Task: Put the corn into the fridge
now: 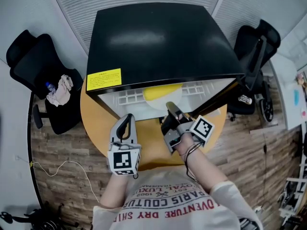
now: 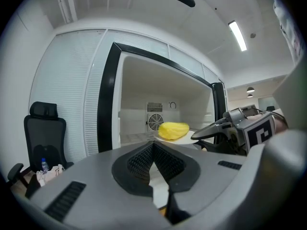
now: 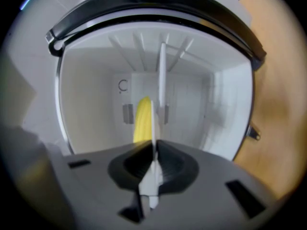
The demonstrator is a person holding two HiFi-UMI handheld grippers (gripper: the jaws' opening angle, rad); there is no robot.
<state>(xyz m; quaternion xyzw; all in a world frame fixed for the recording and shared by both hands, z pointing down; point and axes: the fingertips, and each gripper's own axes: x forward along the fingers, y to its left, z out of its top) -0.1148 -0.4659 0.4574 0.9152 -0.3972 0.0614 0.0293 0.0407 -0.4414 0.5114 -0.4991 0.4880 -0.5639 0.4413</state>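
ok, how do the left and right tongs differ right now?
Grip: the right tongs are shut on the rim of the white plate carrying the corn; the left tongs are shut on nothing.
Pose: right tongs rolled sideways, left tongs upright.
Place: right tongs at the fridge mouth, left tongs further back over the table.
Both point into the open fridge.

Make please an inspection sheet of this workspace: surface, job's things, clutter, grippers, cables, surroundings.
Surface: round wooden table, bearing the open fridge.
Job's things: corn lies on a white plate, partly inside the fridge.
Clutter: cloth and bottle on the black chair at left.
Grippers: right gripper, fingers shut on the plate's rim; left gripper shut, empty.
Cables: white cable on the floor; dark cable at the right wrist.
Surroundings: second chair at right.
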